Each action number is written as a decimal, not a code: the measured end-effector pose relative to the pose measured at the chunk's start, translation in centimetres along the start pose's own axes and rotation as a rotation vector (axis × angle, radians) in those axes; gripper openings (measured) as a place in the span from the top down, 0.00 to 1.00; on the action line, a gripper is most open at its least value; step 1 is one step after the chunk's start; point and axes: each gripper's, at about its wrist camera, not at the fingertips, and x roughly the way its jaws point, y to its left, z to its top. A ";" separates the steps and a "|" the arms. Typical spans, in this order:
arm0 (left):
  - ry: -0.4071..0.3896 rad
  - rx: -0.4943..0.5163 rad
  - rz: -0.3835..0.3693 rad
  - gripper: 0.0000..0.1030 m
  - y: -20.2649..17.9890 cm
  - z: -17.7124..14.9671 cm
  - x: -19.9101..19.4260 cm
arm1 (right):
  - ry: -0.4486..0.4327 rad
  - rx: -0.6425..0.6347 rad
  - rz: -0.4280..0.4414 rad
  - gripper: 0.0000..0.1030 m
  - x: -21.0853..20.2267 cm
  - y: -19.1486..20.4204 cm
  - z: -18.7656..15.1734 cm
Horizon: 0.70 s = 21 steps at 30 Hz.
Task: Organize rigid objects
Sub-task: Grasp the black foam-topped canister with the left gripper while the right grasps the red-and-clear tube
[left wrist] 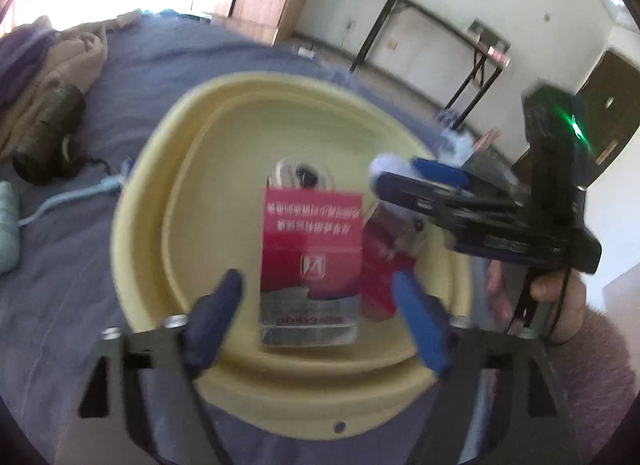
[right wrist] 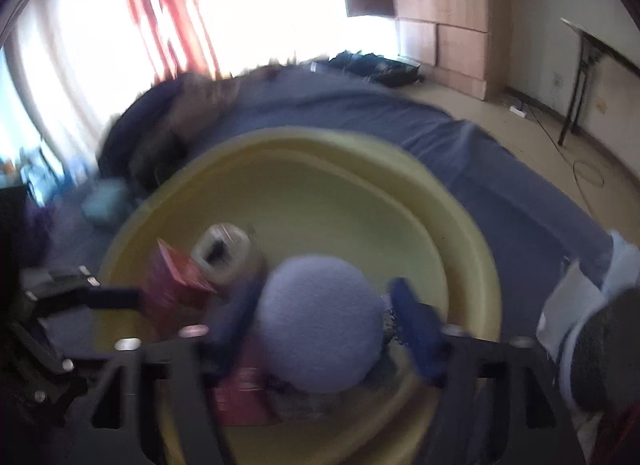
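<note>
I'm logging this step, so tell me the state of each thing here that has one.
Left gripper: open, nothing gripped.
Right gripper: open around the ball, pads apart from it.
Red box: in the basin, free.
Purple ball: in the basin.
Yellow basin: upright on the bed.

red box (left wrist: 312, 237) and lilac ball (right wrist: 320, 321) crowding yellow basin (left wrist: 136, 249), far half free

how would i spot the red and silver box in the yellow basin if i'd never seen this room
Find the blue-sheeted bed, then the big pale yellow basin on it. The red and silver box lies in the basin's middle, beyond the left claw. Unlike the soft lilac ball beside it, it is flat-sided, with white print across its red band.
</note>
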 end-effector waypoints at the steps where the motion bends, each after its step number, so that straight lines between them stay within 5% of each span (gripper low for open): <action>1: -0.032 0.022 0.009 0.06 -0.4 0.4 -1.4 | -0.052 0.030 0.027 0.02 -1.6 -0.2 0.1; 4: -0.123 0.060 0.015 0.00 -1.9 1.5 -3.6 | -0.232 0.095 0.005 0.00 -9.2 -2.0 -0.1; 7: -0.130 0.092 -0.025 0.00 -5.0 3.1 -2.6 | -0.305 0.146 -0.110 0.00 -18.0 -6.1 -1.9; 11: -0.047 0.227 -0.068 0.00 -11.7 4.5 2.5 | -0.280 0.173 -0.376 0.00 -27.6 -12.9 -8.3; 13: 0.029 0.358 -0.082 0.00 -15.7 5.0 6.0 | -0.250 0.290 -0.478 0.00 -31.1 -16.8 -13.0; 16: 0.088 0.395 -0.078 0.00 -19.3 5.3 9.5 | -0.223 0.464 -0.482 0.00 -33.9 -20.9 -18.5; 21: 0.095 0.387 -0.039 0.00 -22.3 6.5 12.2 | -0.227 0.581 -0.623 0.00 -35.4 -23.4 -24.2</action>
